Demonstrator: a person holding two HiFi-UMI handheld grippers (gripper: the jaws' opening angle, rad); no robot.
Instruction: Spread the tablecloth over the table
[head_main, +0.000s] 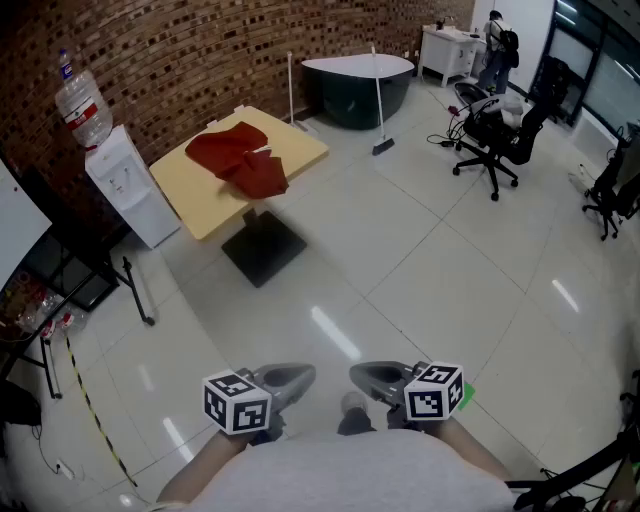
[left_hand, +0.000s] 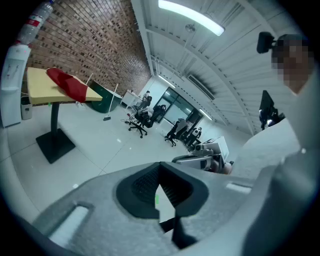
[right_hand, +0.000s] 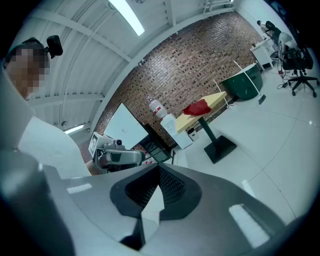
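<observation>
Both grippers are sitting low and close to the person's body, nowhere near the work. The left gripper (head_main: 306, 373) (left_hand: 160, 167) has its grey fingers clenched tight together with nothing between them, and its own view shows the dark ribbed pads meeting at the tip. Same story for the right gripper (right_hand: 159, 169) (head_main: 354, 374): fingers pressed shut, empty. The two sets of fingertips point roughly toward each other, just a small gap apart, with the marker cubes on the outer sides.

The red crumpled tablecloth (head_main: 240, 160) (left_hand: 67, 85) (right_hand: 197, 107) is well ahead of both sets of fingers, off toward the left gripper's side. It's lying in a bunched heap on the yellow square-topped table (head_main: 200, 195) with a black post and flat black base. It covers only the middle of the top and one fold hangs a bit over the near edge. Lots of bare yellow shows around it.

Beyond the fingers on the left side, just beside the table, there's a white water dispenser (head_main: 125, 185) with a clear bottle on top, up against the brown brick wall (head_main: 200, 50). Farther ahead past the table sits a dark green rounded tub (head_main: 355, 85), and off past the right gripper's fingers there's a black office chair (head_main: 495, 135) on the glossy white tiled floor (head_main: 420, 260).
</observation>
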